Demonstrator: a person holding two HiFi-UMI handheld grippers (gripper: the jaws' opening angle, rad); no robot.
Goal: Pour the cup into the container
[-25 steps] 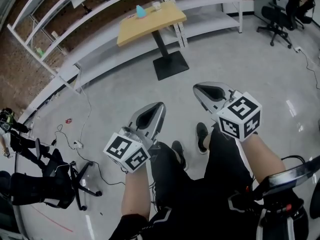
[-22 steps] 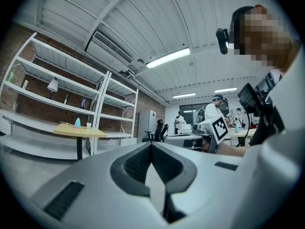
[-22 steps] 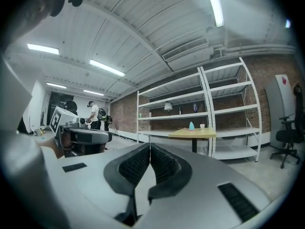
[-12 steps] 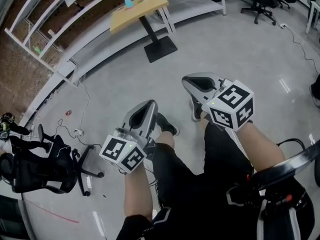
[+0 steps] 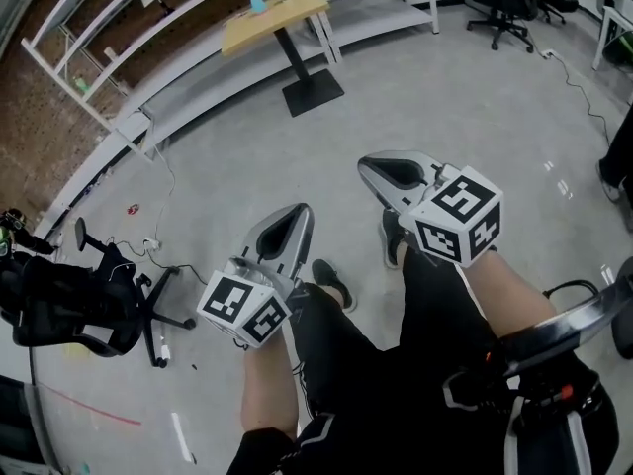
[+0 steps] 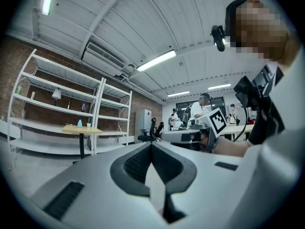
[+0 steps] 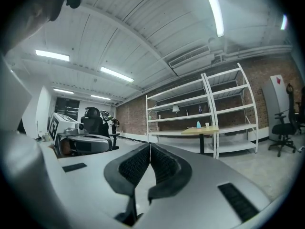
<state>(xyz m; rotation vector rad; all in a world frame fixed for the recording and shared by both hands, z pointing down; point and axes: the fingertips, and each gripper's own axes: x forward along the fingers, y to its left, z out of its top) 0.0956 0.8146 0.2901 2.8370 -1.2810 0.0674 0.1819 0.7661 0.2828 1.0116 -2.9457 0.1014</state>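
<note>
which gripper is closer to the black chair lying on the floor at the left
Left. The left gripper hangs to the right of the black chair in the head view; the right gripper sits farther right, past the left one.

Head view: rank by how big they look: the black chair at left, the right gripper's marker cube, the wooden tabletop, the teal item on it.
1. black chair
2. marker cube on the right gripper, enlarged by nearness to the camera
3. wooden tabletop
4. teal item
</note>
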